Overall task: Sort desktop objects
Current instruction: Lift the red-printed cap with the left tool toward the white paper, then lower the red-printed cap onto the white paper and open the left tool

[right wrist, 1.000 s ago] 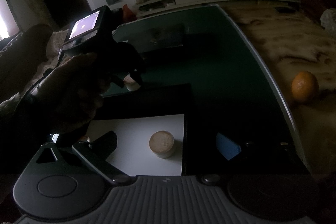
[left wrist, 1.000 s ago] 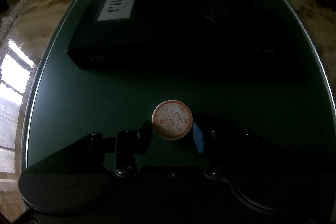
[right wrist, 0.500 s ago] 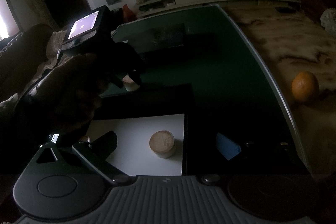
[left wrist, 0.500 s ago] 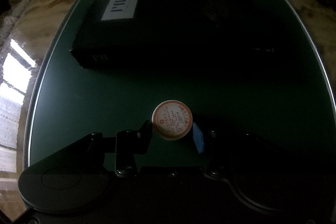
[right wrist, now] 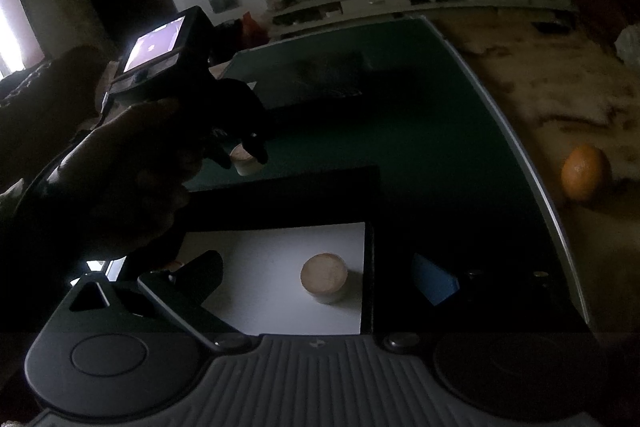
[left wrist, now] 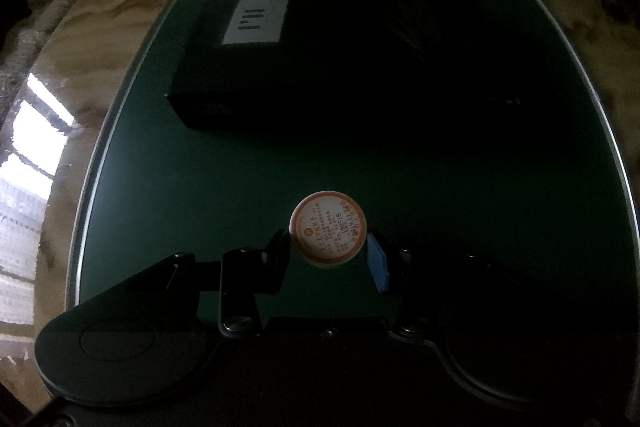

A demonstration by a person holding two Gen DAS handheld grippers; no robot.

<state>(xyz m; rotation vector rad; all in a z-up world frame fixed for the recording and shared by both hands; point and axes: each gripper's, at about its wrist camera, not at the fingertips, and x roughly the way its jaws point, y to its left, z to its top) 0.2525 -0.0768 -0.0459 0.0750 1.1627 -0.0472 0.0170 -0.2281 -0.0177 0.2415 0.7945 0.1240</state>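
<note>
Over on the left wrist view, left gripper (left wrist: 328,253) stays clamped on the small jar (left wrist: 328,229), and the black box (left wrist: 320,55) has slid further off, so it's mid-carry. Right wrist view: right gripper (right wrist: 316,281) hangs open around a wooden-lidded jar (right wrist: 325,277) on white paper (right wrist: 276,267), unchanged.

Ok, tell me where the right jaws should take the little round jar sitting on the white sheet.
Grip the small round jar across its short curved side wall, coming straight down from above. It stands upright and alone on the white sheet, flat lid up, and the open right gripper already straddles it.
</note>
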